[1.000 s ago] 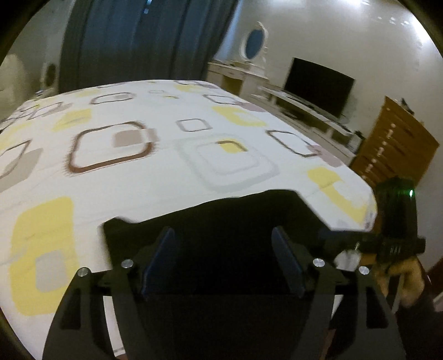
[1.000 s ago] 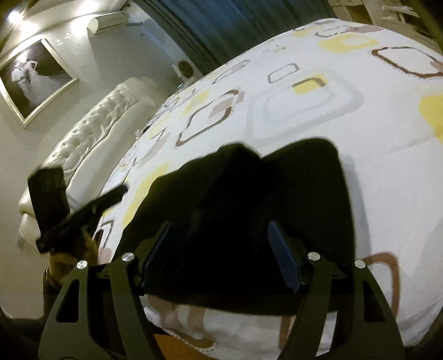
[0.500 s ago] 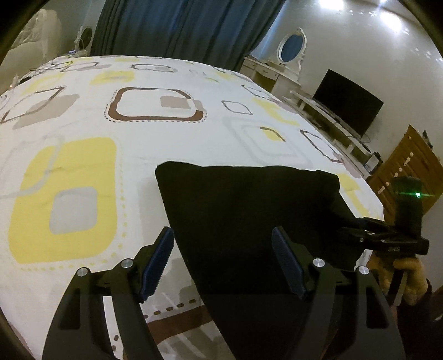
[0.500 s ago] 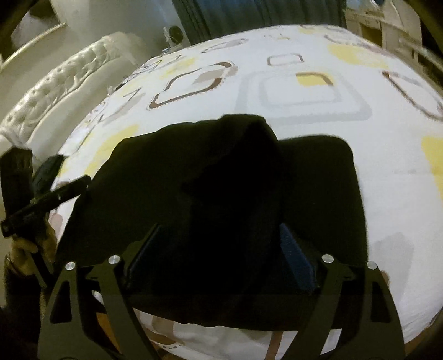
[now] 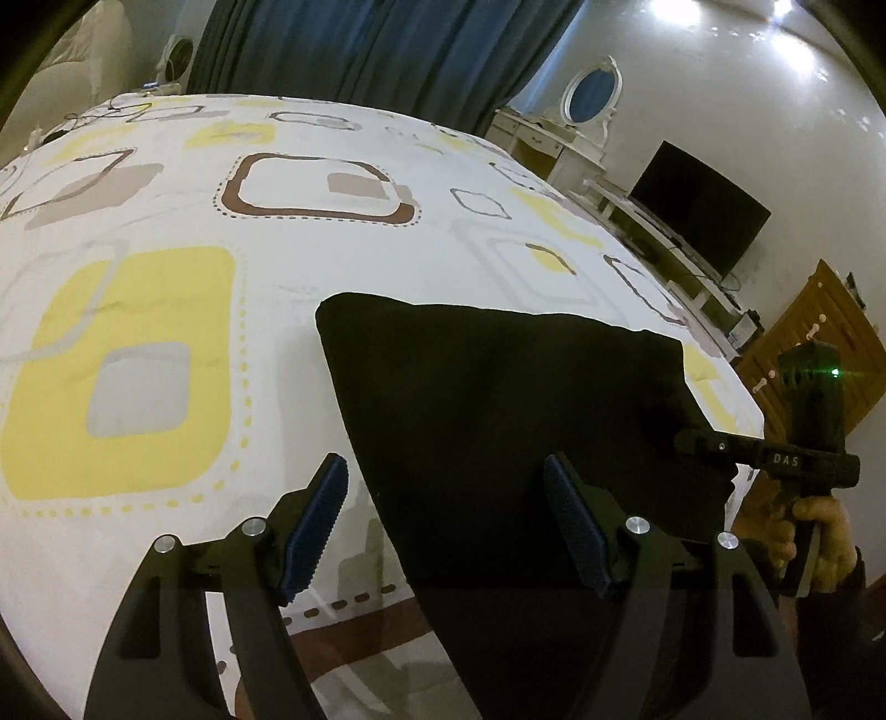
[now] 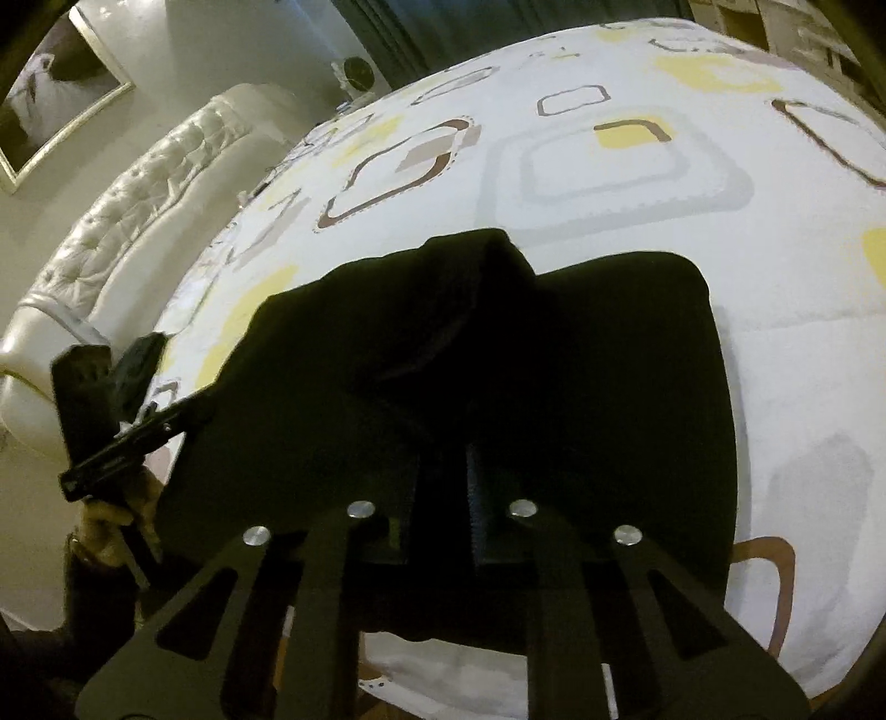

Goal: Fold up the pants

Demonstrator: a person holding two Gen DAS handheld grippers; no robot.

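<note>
Black pants (image 5: 498,421) lie folded on the bed (image 5: 166,387) at its near edge, over a white cover with yellow, brown and grey squares. In the left wrist view they form a flat dark slab with a clean left edge and a square far-left corner. In the right wrist view a raised fold of the cloth humps up in the middle, running from the far edge back toward the camera. Left gripper (image 5: 443,520): jaws wide apart, pads pressing on nothing; the pants' left edge passes between the blue pads (image 5: 315,520), left pad over bare cover, right pad over cloth. Right gripper (image 6: 446,487): jaws closing, nearly together, with black cloth pinched between them at the near end of the raised fold. Each view catches the other tool at its side: right hand (image 5: 819,531) on its handle at the right, green light on top; left hand (image 6: 116,515) at the left edge near the white tufted headboard (image 6: 138,205). Far right: TV (image 5: 698,210), mirror (image 5: 592,88), blue curtain (image 5: 376,50).
</note>
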